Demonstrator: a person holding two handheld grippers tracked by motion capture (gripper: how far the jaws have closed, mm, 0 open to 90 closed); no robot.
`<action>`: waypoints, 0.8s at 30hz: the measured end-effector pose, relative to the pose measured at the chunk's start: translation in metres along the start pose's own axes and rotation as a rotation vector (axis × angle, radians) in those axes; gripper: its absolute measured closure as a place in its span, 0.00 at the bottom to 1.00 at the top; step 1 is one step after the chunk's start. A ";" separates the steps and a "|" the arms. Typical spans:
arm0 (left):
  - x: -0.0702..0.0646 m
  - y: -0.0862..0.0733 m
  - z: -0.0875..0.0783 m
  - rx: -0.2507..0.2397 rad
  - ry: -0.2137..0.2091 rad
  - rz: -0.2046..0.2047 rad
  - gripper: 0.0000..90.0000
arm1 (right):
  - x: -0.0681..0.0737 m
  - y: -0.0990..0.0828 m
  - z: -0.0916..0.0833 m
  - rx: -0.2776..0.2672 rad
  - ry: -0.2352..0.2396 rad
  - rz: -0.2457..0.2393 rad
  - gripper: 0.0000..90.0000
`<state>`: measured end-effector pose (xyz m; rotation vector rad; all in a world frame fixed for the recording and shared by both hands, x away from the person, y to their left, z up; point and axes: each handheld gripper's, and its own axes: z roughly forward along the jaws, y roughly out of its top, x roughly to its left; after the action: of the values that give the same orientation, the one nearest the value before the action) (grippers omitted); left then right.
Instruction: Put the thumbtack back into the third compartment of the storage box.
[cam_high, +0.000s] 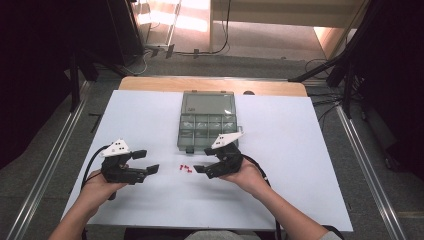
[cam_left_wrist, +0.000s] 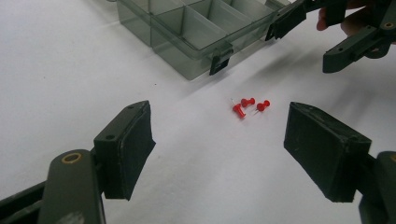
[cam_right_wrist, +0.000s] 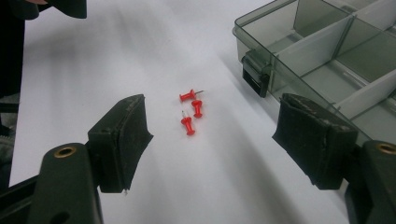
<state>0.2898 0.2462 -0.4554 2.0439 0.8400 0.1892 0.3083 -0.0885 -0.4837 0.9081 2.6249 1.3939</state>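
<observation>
Pushpins (cam_right_wrist: 190, 111), three small red ones with moulded plastic heads and thin metal points, lie loose on the white surface (cam_high: 300, 165) just in front of the organiser box (cam_high: 206, 121). The box is smoke-tinted clear plastic, divided into compartments, lid swung back, probably to receive the pins. The right hand-held gripper (cam_high: 203, 165) sits beside the pins with jaws spread wide and empty, aimed at them. The left hand-held gripper (cam_high: 147, 161) likewise stands open, holding nothing. Jaw pads (cam_right_wrist: 125, 140) appear matte black, slightly worn.
</observation>
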 end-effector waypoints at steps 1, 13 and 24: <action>0.000 0.000 -0.001 -0.004 0.003 0.000 0.26 | 0.000 0.000 0.001 0.001 -0.002 0.000 0.30; 0.003 0.000 -0.003 -0.008 0.004 -0.011 0.26 | 0.004 0.001 0.018 0.040 0.007 -0.011 0.32; 0.002 0.000 -0.003 -0.010 0.003 -0.009 0.26 | 0.008 0.000 0.033 0.075 0.008 -0.026 0.37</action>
<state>0.2901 0.2499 -0.4545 2.0307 0.8480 0.1912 0.3110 -0.0599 -0.5013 0.8749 2.7020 1.3041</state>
